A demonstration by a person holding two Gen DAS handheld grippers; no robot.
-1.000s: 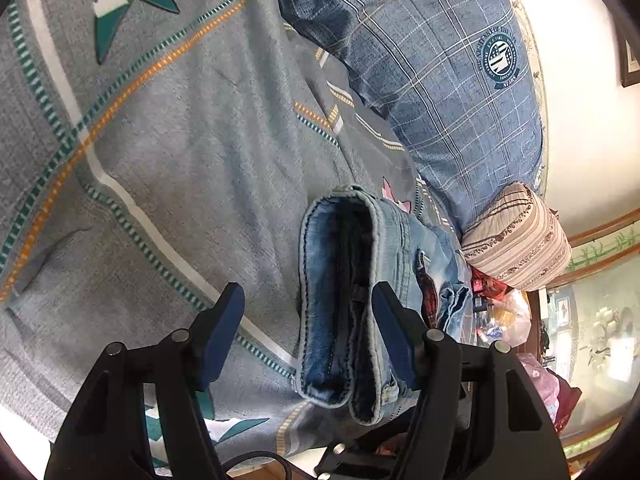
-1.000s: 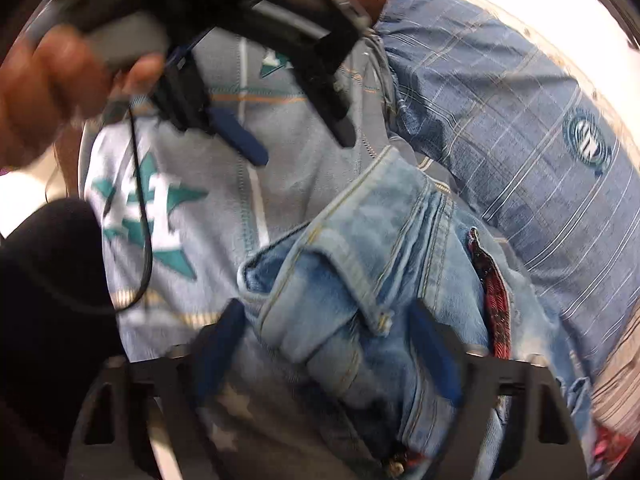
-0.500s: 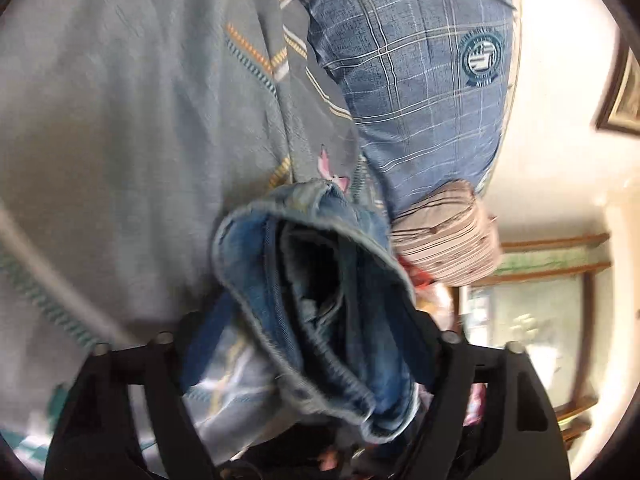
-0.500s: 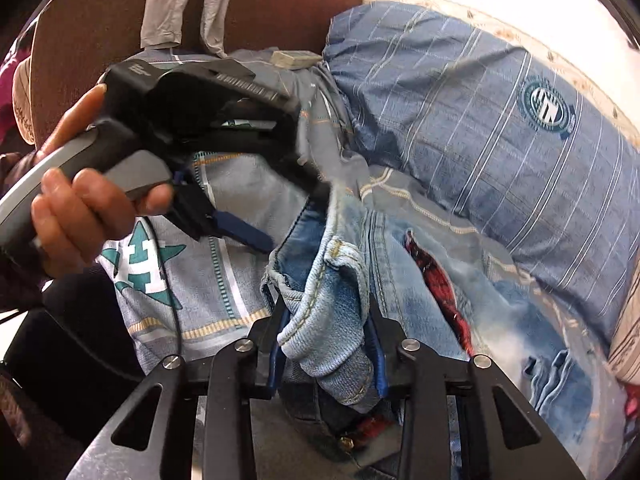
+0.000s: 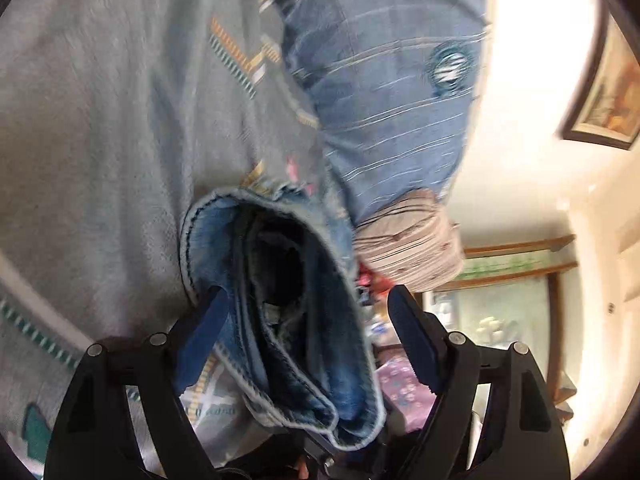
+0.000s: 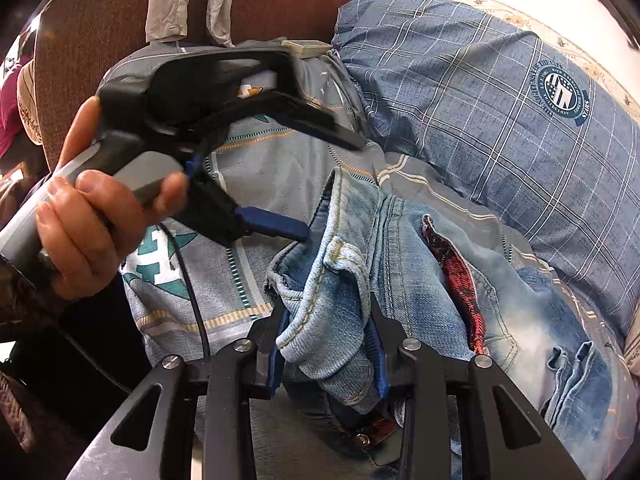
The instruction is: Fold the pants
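Faded blue jeans [image 6: 420, 264] with a red plaid patch lie folded on a grey bedspread [image 6: 280, 168]. My right gripper [image 6: 330, 332] is shut on a bunched fold at the waistband end. In the left wrist view the stacked denim layers [image 5: 288, 300] sit between the fingers of my left gripper [image 5: 308, 320], which stands wide open around them. That left gripper also shows in the right wrist view [image 6: 296, 232], held by a hand, its blue fingertip touching the jeans' edge.
A blue plaid pillow [image 6: 500, 112] lies just beyond the jeans. A striped cushion [image 5: 408, 244] sits past it. A brown headboard [image 6: 100, 32] with grey cloth draped over it stands at the back. A framed picture [image 5: 612, 92] hangs on the wall.
My right gripper has closed on the waistband fold. My left gripper has moved forward so the folded denim end now sits between its open fingers, lifted off the bed.
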